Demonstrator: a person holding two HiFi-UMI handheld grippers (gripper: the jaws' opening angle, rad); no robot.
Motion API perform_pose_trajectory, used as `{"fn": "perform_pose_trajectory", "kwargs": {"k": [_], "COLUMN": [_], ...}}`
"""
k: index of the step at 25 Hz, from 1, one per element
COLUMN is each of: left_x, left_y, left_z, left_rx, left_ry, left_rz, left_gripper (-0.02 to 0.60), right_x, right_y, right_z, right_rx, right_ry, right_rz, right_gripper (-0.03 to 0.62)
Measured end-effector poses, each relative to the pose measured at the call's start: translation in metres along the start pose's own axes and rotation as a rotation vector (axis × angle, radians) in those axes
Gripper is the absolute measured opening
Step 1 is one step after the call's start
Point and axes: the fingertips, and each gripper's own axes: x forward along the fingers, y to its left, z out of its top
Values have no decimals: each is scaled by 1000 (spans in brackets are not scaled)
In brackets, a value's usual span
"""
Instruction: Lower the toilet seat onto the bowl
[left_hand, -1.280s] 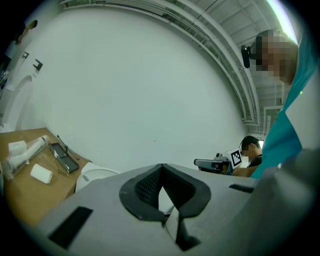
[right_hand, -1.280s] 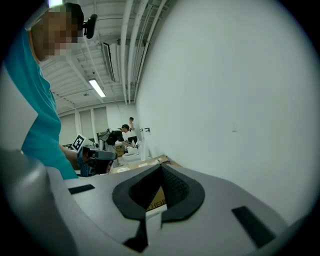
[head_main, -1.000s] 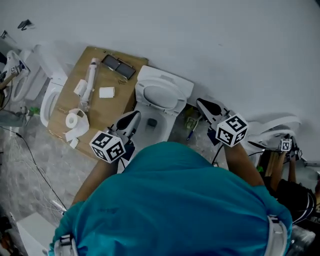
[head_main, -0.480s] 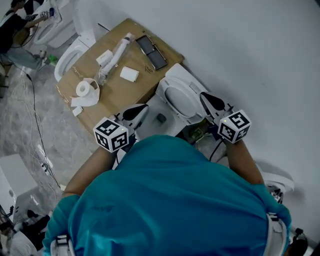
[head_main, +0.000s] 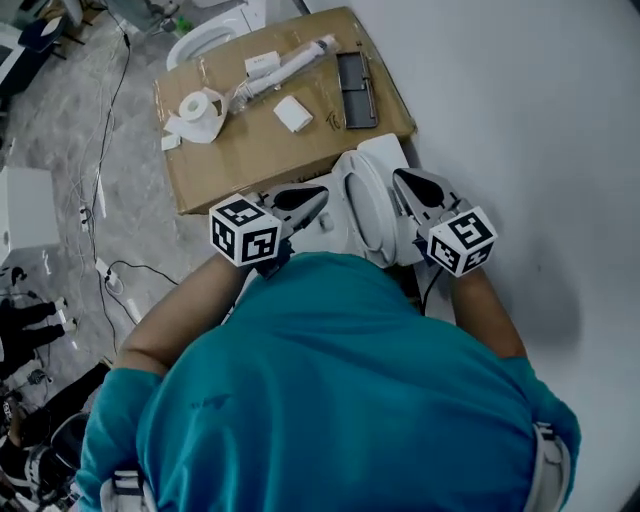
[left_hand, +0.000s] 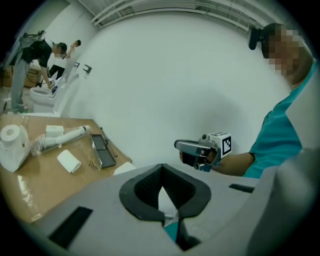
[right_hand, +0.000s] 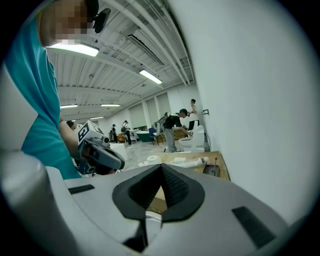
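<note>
White plastic toilet seat (head_main: 365, 205) appears to stand raised, leaning back toward the tank (head_main: 385, 152) of the toilet (head_main: 328, 228), as a person in a teal shirt (head_main: 330, 400) bends over it w/ a claw in each hand. L claw (head_main: 318, 196) hovers just beside the seat on one side and R claw (head_main: 402, 180) just beside it on the other, seat btwn the two. Neither touches it, as far as the head view shows. Both claws are closed tip to tip, pads meeting, w/ nothing gripped in either.

Handling, as a judgement: the seat is a stiff, fairly light hinged ring w/ a smooth glossy face, prob. slippery under the pads. It should pivot at the rear hinge and may drop fast once past upright, so a slam onto the toilet's rim is the risk. Best hold looks to be the ring's free edge, farthest from the hinge. It could be pinched across the thin rim once a claw parts, or nudged w/ shut tips and then supported on the way down.

Beside the toilet, on the L claw's side, a brown table (head_main: 250, 150) carries a toilet roll (head_main: 205, 105), a white tube (head_main: 290, 62), a small white block (head_main: 293, 113) and a dark tray (head_main: 357, 78), all apart from the seat.

Writing: none readable. Only black-and-white square markers show on the claws' marker cubes (head_main: 245, 232). No brand or label is legible on the toilet or the table items.
</note>
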Motion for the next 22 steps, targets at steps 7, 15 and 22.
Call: {"fn": "perform_pose_trajectory", "kwargs": {"k": [7,15,22], "left_x": [59,116,152], "left_y": [-1,14,16], "left_z": [-38,-74,-101], "left_rx": [-87,-296,-496], "left_ry": [183,343,429], "left_rz": [17,48,52], "left_gripper": [2,5,167], "right_x": [10,5,-10], "right_y": [-3,-14,-25], "right_z": [-2,-8,-15], "right_rx": [-22,-26,-14], "right_ry": [3,11,21], "right_rz": [66,54,21], "right_gripper": [-11,-11,-11]}}
